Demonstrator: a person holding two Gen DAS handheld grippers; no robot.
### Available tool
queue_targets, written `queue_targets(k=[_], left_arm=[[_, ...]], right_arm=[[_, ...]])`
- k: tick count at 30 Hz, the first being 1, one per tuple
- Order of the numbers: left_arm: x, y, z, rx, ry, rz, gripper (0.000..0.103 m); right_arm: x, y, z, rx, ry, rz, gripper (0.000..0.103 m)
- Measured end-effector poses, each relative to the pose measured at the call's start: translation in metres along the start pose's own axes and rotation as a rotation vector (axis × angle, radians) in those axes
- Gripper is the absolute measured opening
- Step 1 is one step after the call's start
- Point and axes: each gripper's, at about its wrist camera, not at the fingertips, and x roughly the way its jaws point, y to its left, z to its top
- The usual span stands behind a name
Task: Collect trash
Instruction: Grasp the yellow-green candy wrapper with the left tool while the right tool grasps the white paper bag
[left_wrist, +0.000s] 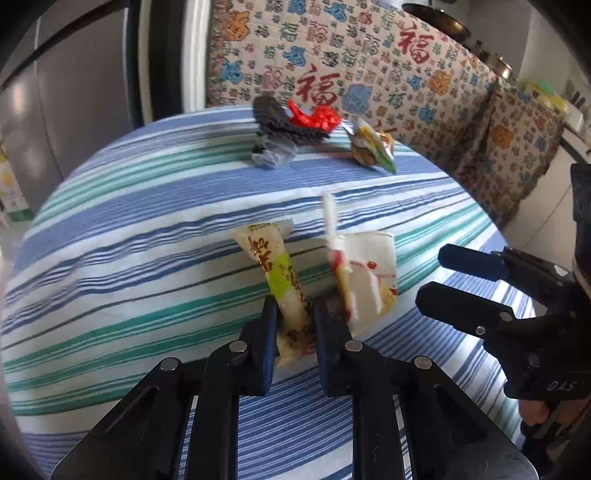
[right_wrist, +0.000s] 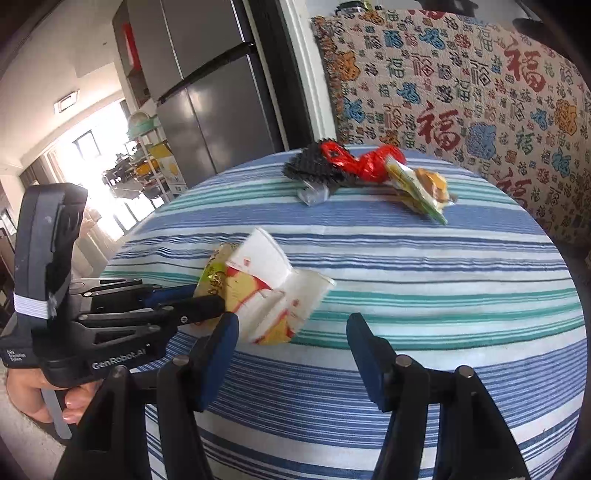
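My left gripper (left_wrist: 295, 317) is shut on the lower end of a green and white snack wrapper (left_wrist: 273, 258), which stands up from between its fingers. Right beside it lies a crumpled white paper carton (left_wrist: 369, 273) with red and yellow print. In the right wrist view the same carton (right_wrist: 273, 291) lies just ahead of my right gripper (right_wrist: 291, 328), which is open with nothing between its fingers. The left gripper (right_wrist: 207, 297) comes in from the left there, with a hand under it. At the right edge of the left wrist view, the right gripper (left_wrist: 443, 277) hovers above the table.
At the far side of the round striped tablecloth (right_wrist: 443, 295) lie a black textured piece (right_wrist: 310, 166), a red plastic bag (right_wrist: 369, 162), a grey plastic scrap (right_wrist: 314, 194) and a yellow-green wrapper (right_wrist: 421, 188). A patterned chair cover (right_wrist: 480, 92) stands behind the table, and a grey fridge (right_wrist: 214, 92) to its left.
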Motion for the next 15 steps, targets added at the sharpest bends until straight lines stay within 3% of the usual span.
queue_targets(k=[6, 10, 11, 13, 15], left_arm=[[-0.02, 0.052, -0.01, -0.161, 0.01, 0.075, 0.017], [-0.024, 0.059, -0.014, -0.171, -0.001, 0.067, 0.017], [-0.023, 0.053, -0.014, -0.149, -0.002, 0.054, 0.017], [-0.019, 0.042, -0.015, -0.112, 0.002, 0.029, 0.017], [-0.017, 0.028, -0.015, -0.073, 0.009, 0.011, 0.017]], right_arm=[[0.025, 0.027, 0.007, -0.031, 0.02, 0.011, 0.062], [0.049, 0.054, 0.009, -0.103, 0.052, -0.069, 0.062], [0.053, 0.058, 0.009, -0.126, 0.06, -0.108, 0.055], [0.058, 0.053, 0.012, -0.115, 0.081, -0.142, 0.023], [0.05, 0.036, 0.013, -0.084, 0.083, -0.149, 0.012]])
